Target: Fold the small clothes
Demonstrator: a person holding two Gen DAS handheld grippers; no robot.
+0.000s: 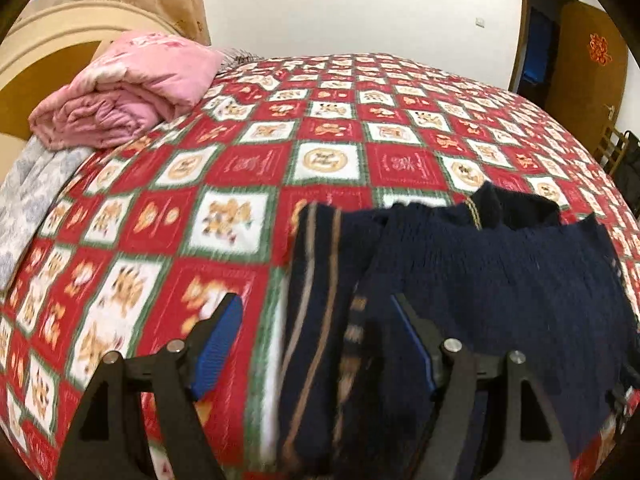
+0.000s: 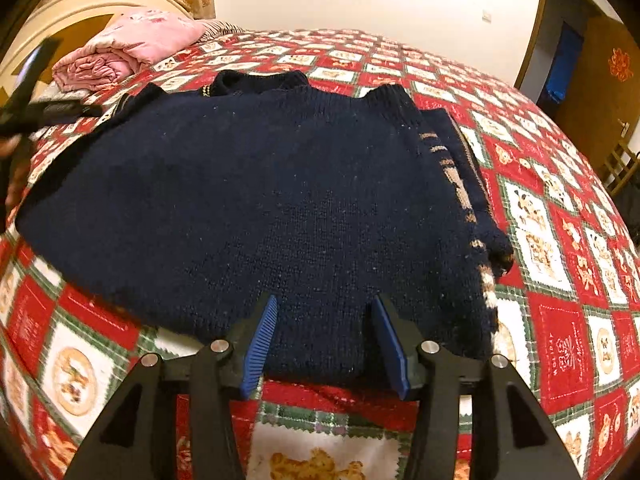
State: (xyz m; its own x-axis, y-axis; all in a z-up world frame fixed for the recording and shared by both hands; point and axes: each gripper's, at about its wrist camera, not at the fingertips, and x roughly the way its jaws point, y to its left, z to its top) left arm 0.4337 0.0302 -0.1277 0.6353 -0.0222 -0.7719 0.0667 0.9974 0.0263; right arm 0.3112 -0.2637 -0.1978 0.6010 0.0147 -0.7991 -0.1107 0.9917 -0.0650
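At lower centre, the right gripper (image 2: 324, 340), jaws parted, straddles the navy knitted sweater (image 2: 256, 200)'s hem, which should be pinched squarely; the left gripper (image 1: 320, 344) hangs open.

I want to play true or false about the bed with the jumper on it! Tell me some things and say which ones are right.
1. The dark navy knitted jumper lies on a red, white and green checked bedspread. True.
2. The folded quilt near the headboard is bright yellow. False: it is pink.
3. The right gripper is over the jumper's near edge with its blue pads apart. True.
4. The left gripper is clamped shut on the quilt. False: it is open, far from the quilt, beside the jumper's striped sleeve.
5. The jumper hangs on a hanger. False: it lies spread on the bed.
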